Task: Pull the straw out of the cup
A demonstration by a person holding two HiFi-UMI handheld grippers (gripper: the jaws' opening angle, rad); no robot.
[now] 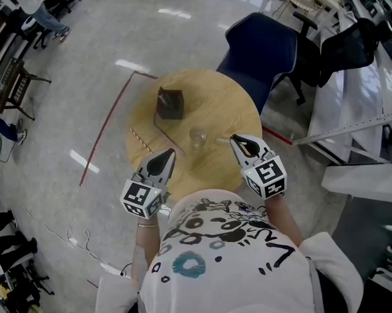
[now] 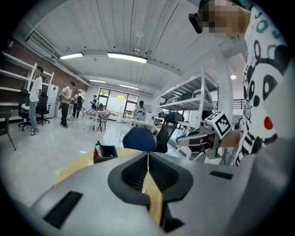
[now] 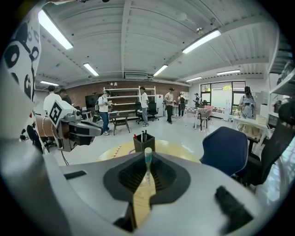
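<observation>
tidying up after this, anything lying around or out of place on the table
A pale straw and a dark red straw lie loose on the table, left of the cup. Nothing looks spilled.

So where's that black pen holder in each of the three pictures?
Head view: the black pen holder stands on the round table, on its far side, beyond the clear cup.
Left gripper view: left of centre, just above the shut jaws.
Right gripper view: centre, right behind the straw held between the jaws.
Shared landmark: the blue chair beyond the table.
</observation>
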